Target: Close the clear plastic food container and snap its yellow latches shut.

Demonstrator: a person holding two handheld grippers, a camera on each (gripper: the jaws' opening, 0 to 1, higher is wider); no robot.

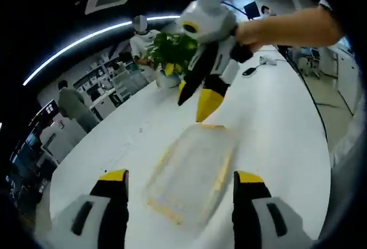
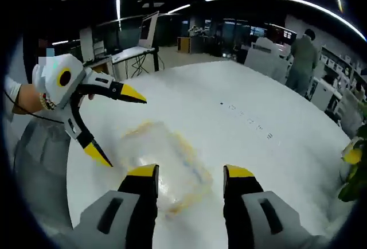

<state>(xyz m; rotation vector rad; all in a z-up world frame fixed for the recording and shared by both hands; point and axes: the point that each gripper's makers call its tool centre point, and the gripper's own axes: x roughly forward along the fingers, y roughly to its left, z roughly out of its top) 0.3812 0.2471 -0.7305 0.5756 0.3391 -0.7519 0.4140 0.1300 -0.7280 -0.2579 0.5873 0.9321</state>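
A clear plastic food container (image 1: 192,171) with yellow latches lies flat on the white table (image 1: 275,123). It is motion-blurred, so I cannot tell whether the lid is seated or the latches are snapped. My left gripper (image 1: 180,177) hovers over its near end, open, jaws on either side of it. My right gripper (image 1: 196,101) hangs just past its far end, held by a hand. In the right gripper view the container (image 2: 166,163) lies partly between my right gripper's (image 2: 190,171) open jaws. The left gripper (image 2: 116,125) is spread wide at its left side. Neither gripper holds anything.
A potted green plant (image 1: 172,51) stands on the table beyond the container; its leaves also appear (image 2: 355,163) at that view's right edge. A small dark object (image 1: 252,70) lies farther back. People and desks are in the room behind. The person's arm (image 1: 287,28) reaches in.
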